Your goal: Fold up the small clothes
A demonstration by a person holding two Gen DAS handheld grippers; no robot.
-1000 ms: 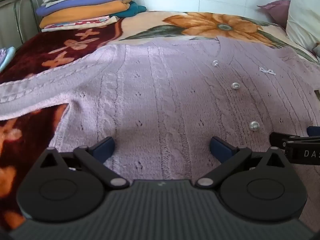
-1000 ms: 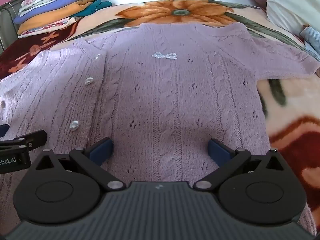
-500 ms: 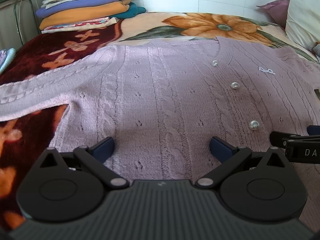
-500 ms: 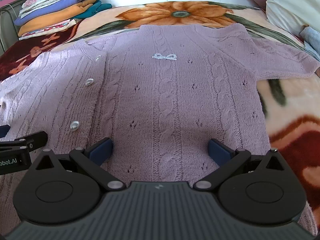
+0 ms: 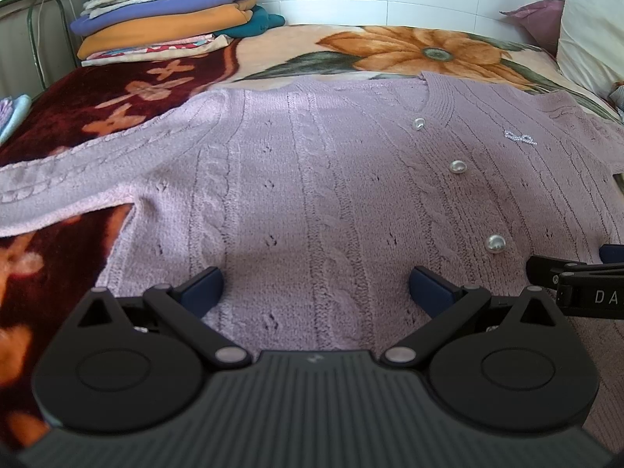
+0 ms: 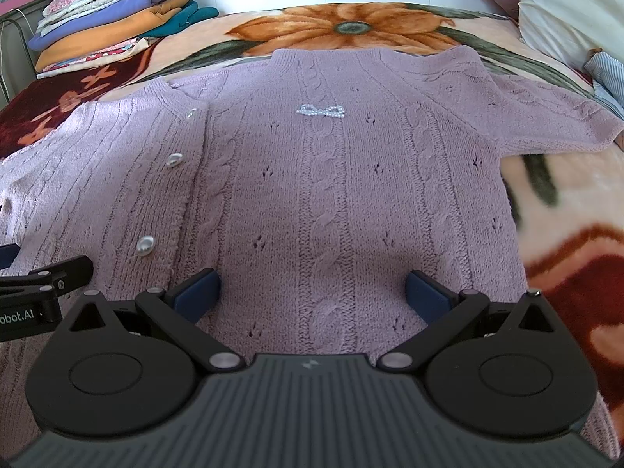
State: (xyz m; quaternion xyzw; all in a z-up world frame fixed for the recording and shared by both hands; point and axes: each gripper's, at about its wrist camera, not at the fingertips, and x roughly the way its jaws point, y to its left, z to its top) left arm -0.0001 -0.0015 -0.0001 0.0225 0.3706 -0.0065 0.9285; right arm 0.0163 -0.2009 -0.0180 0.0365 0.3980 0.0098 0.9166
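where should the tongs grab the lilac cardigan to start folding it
Probably the bottom hem of the lilac cardigan, from the near side. It lies flat and buttoned on the blanket, sleeves spread. The left tongs and right tongs are both open just above the hem, so each can pinch a corner there.

Low, side-by-side views over cardigan point(image 5: 312, 202)

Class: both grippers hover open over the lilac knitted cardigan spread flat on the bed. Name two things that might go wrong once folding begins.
1. The left gripper may snag a finger in the lilac cable-knit cardigan's open stitches.
2. The right gripper might catch the round pearl buttons or beaded bow, possibly pulling threads.
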